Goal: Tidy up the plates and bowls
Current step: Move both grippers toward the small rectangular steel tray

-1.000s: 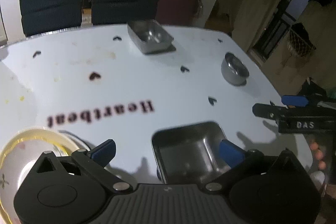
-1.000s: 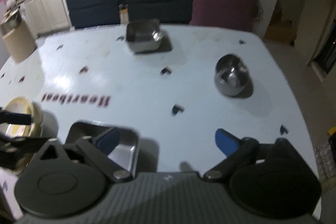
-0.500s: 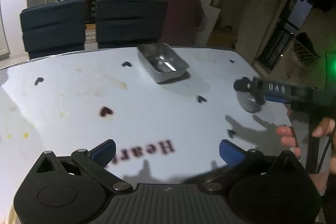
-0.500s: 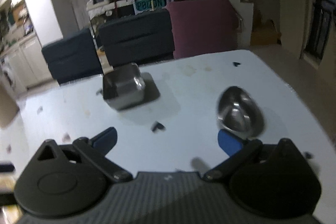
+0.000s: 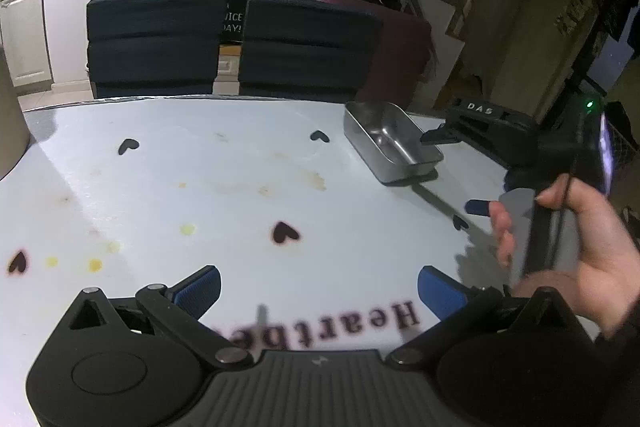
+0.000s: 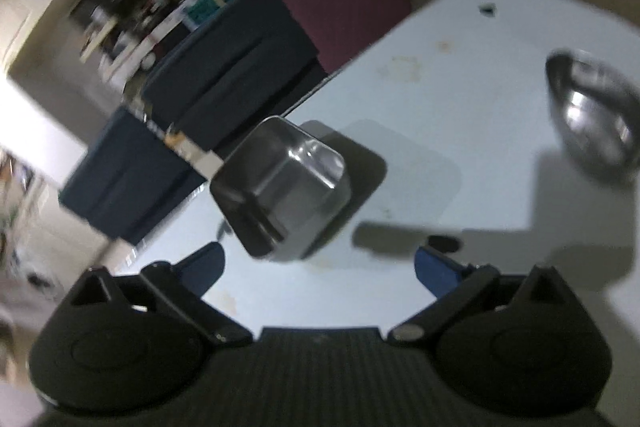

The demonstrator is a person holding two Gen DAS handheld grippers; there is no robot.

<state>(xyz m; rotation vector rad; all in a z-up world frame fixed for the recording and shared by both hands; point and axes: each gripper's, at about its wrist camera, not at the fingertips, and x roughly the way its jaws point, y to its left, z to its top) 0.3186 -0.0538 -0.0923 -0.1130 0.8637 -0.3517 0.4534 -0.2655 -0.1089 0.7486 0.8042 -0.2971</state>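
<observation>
I have the right gripper closing in on the rectangular steel tray near the far edge of the table, its fingers spread wide and holding nothing. In the right wrist view the tray sits just ahead of the gap between the blue pads, and the view is tilted and blurred. The round steel bowl stands apart on the table, to the tray's right. In the left wrist view one finger of the right gripper reaches over the tray's right rim; I cannot tell whether it touches. The left gripper hovers low over the "Heartbeat" lettering, also fully open and empty. A hand grips the right tool's handle.

Step in hand, as I judge it: approach to grasp the tray. Next move calls for levelling the right gripper, straddling one tray wall with the two pads, then closing before lifting
</observation>
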